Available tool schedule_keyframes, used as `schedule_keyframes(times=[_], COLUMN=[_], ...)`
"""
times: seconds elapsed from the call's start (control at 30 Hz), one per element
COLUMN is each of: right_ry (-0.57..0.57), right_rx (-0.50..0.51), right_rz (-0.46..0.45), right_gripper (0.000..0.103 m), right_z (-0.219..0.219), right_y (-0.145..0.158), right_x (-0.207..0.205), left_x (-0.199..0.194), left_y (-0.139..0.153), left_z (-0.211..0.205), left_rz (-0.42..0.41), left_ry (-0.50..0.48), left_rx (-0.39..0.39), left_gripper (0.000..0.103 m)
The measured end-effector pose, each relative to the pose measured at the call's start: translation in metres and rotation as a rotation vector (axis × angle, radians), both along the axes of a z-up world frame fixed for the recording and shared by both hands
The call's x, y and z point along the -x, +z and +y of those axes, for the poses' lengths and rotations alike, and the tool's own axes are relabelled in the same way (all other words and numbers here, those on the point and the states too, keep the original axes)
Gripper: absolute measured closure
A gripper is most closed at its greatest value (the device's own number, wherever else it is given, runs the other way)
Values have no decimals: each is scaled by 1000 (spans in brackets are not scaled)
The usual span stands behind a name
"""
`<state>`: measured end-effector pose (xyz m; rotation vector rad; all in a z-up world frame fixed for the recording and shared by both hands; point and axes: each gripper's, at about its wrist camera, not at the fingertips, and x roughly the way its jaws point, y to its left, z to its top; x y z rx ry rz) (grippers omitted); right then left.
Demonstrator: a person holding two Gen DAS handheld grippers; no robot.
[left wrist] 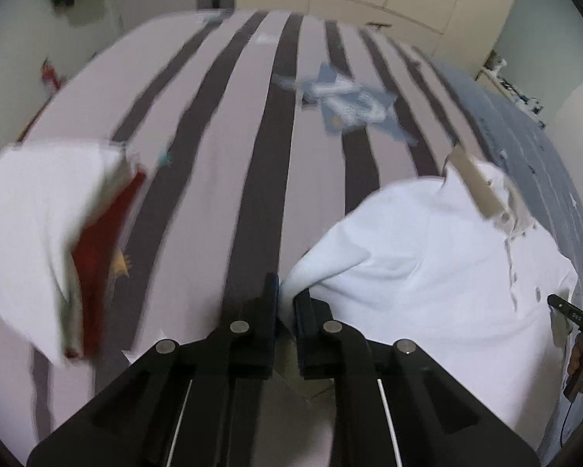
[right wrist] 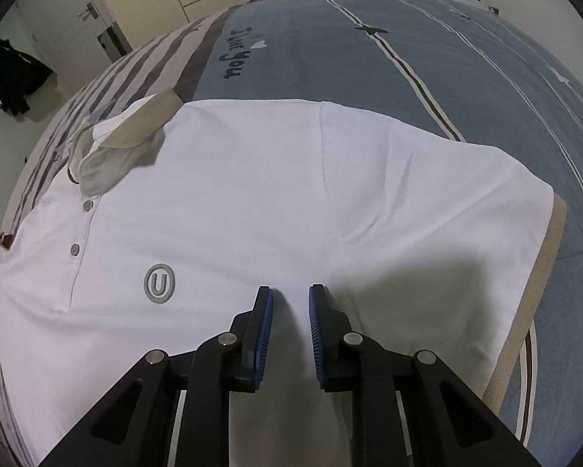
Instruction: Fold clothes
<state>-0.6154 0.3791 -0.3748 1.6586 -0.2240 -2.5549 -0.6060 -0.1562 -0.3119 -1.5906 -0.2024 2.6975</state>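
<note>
Left tongs (left wrist: 287, 295) seemingly pinching white polo shirt (right wrist: 272, 202); right tongs (right wrist: 290, 299) slightly parted above it.

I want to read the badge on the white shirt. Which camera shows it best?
The right wrist view. There the round U badge sits sharp and whole on the shirt front, near the buttons. The left wrist view is blurry and shows the shirt and its collar, but I can't find the badge there.

A bed is carrying everything, its striped sheet (left wrist: 229, 148) meeting a blue quilt (right wrist: 330, 58). A white polo shirt (right wrist: 252, 194) is lying at five o'clock, folded clothes (left wrist: 50, 225) at nine, and possibly a blue-patterned garment (left wrist: 349, 105) at one.
</note>
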Motion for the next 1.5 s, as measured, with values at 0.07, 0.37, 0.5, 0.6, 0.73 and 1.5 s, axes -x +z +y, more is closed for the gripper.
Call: schedule_keyframes(times=[0.07, 0.37, 0.5, 0.6, 0.73, 1.5], right_ry=[7, -11, -5, -4, -6, -40], right_rx=[-10, -7, -23, -41, -47, -36], right_rz=[3, 1, 5, 14, 16, 13], right_gripper=[90, 96, 92, 92, 92, 92], right_z=[1, 2, -1, -3, -4, -13], right_y=[0, -5, 2, 6, 8, -6], right_x=[-1, 6, 5, 1, 0, 12], left_x=[1, -30, -26, -17, 1, -12], left_y=[5, -2, -16, -32, -52, 5], left_z=[-9, -70, -51, -32, -25, 162], left_rz=[-22, -67, -111, -125, -152, 55], left_ry=[-16, 151, 75, 71, 82, -500], left_rx=[-9, 37, -62, -119, -231, -272], left_gripper=[94, 91, 82, 73, 70, 102])
